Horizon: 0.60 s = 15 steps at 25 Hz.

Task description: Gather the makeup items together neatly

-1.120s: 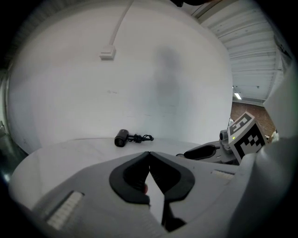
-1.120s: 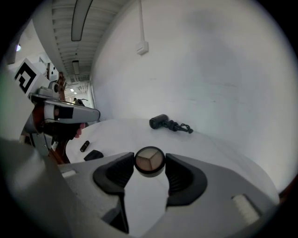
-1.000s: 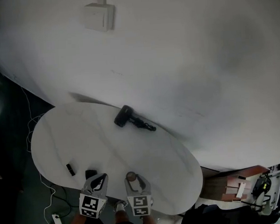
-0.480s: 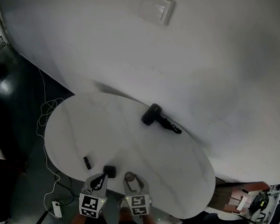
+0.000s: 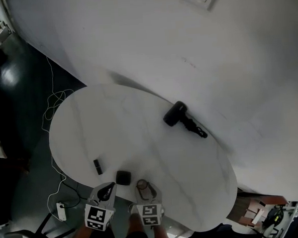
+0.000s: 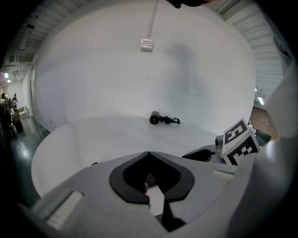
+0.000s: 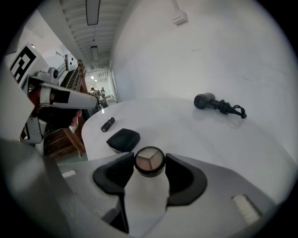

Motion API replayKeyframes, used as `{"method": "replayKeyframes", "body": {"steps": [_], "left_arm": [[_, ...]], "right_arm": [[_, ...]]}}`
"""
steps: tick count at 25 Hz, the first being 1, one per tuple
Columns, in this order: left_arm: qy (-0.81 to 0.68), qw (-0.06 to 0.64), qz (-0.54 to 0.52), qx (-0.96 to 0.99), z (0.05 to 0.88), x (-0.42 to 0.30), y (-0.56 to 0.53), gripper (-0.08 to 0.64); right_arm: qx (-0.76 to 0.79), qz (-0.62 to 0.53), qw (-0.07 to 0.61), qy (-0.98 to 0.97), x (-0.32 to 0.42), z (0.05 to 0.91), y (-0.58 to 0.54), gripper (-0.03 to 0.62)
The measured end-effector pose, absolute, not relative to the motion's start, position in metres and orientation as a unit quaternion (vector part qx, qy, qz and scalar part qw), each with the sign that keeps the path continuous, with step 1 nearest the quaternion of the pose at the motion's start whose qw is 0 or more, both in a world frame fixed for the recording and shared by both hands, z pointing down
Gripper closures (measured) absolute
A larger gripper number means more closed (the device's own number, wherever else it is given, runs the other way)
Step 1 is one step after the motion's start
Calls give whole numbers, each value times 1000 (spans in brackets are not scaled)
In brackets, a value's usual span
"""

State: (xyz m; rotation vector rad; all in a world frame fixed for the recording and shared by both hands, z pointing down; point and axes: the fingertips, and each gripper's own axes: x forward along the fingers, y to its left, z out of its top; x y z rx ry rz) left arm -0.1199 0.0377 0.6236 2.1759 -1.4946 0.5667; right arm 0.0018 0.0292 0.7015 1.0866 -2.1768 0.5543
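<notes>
Closer together than a second ago: right gripper (image 5: 143,187) and compact (image 5: 123,177), then well apart, now near. Shifted too: left gripper (image 6: 149,154), then right of the compact in the head view, now left of it, at the near edge of the table (image 5: 114,123).

Right fingers (image 7: 182,175) clenched on a round pot (image 7: 149,161), one pad against each side, over the table's near edge. Left fingers (image 6: 125,179) closed tip to tip, nothing gripped.

Around: compact flat on the table, just ahead and left of the pot, with bare tabletop between. Lipstick (image 5: 97,167) lying on its side further left, near the compact but apart from it. Left gripper aimed at the gap between those two, short of both. Dryer (image 5: 177,114) well apart at the far side, close to the wall (image 5: 134,41), with bundled cord (image 5: 197,130) trailing right. On the wall, a small white box (image 6: 146,44). On the dark floor left of the table, a thin white cable (image 5: 55,104) and a power strip (image 5: 60,211).

Containers: pot open on top, showing three pale wedges of colour. Compact with lid down, contents hidden.

Count: two grippers, three makeup items (pot, compact, lipstick), one dryer, one table.
</notes>
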Motion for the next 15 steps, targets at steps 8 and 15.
{"method": "replayKeyframes", "body": {"steps": [8, 15], "left_arm": [[-532, 222, 211, 790, 633, -121, 39, 549], [-532, 224, 207, 790, 630, -121, 38, 549]], "right_arm": [[417, 217, 319, -823, 1, 715, 29, 379], [422, 224, 326, -816, 1, 715, 28, 376]]}}
